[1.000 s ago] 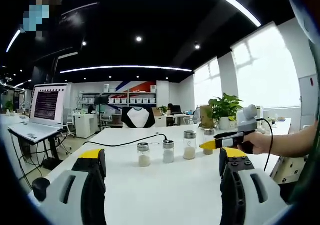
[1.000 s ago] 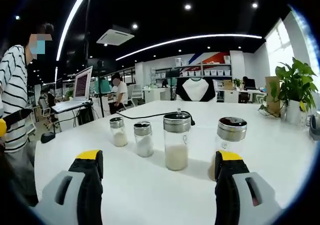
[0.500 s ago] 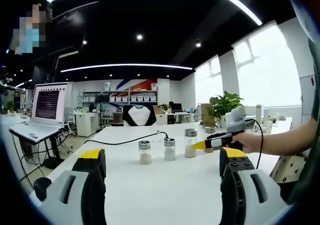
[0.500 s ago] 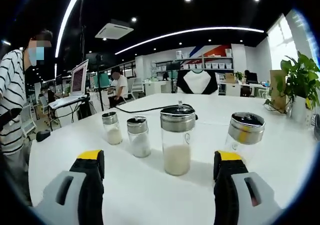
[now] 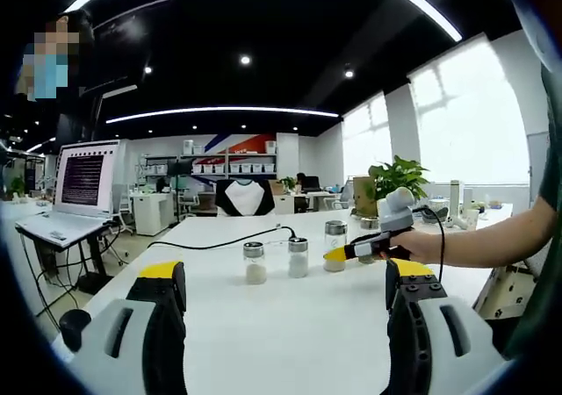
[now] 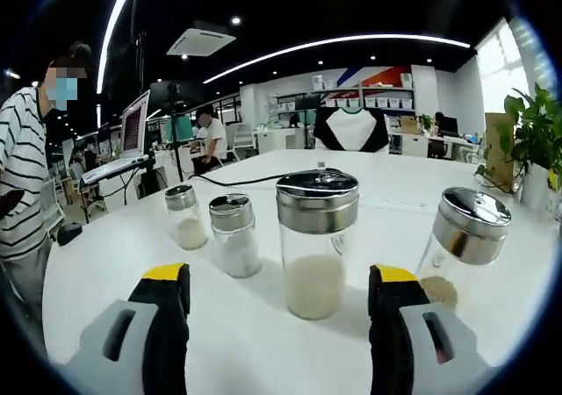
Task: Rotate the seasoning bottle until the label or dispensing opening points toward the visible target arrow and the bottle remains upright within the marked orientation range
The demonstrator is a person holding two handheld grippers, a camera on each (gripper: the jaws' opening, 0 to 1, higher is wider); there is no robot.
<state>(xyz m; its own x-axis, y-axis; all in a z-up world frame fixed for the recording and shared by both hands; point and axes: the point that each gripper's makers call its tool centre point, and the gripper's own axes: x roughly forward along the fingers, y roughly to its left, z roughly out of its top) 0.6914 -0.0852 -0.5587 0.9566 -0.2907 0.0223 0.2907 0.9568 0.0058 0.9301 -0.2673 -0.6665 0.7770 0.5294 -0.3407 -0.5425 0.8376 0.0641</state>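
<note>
Your left gripper (image 5: 285, 294) hangs low over the near part of the white table (image 5: 281, 342), its jaws spread wide with nothing between them. Ahead of it, toward 12 o'clock in the left gripper view, a row of glass bottles stands upright on the table: a small shaker (image 5: 255, 263) at the left, a second small shaker (image 5: 299, 257) just beside it, then the taller seasoning bottle (image 5: 335, 245). At 2 o'clock your right gripper (image 5: 347, 253) comes in from the right in your hand (image 5: 420, 246), its yellow tip at the base of the seasoning bottle; you cannot tell from here whether it touches.

In the right gripper view, a person in a striped shirt (image 6: 22, 184) stands at 9 o'clock by the table edge. Left to right across the table (image 6: 263, 342) stand 4 bottles with steel lids: a small shaker (image 6: 185, 217), a second small shaker (image 6: 234, 235), the seasoning bottle (image 6: 315, 244) with pale grains in its lower part, and a fourth bottle (image 6: 457, 247) at 3 o'clock. The right gripper (image 6: 278, 300) has its jaws spread wide, holding nothing, and the seasoning bottle stands upright just beyond the gap between them, nearer the right-hand jaw. A black cable (image 6: 255, 181) runs over the table behind the bottles, and a potted plant (image 6: 536, 136) sits at 2 o'clock.
</note>
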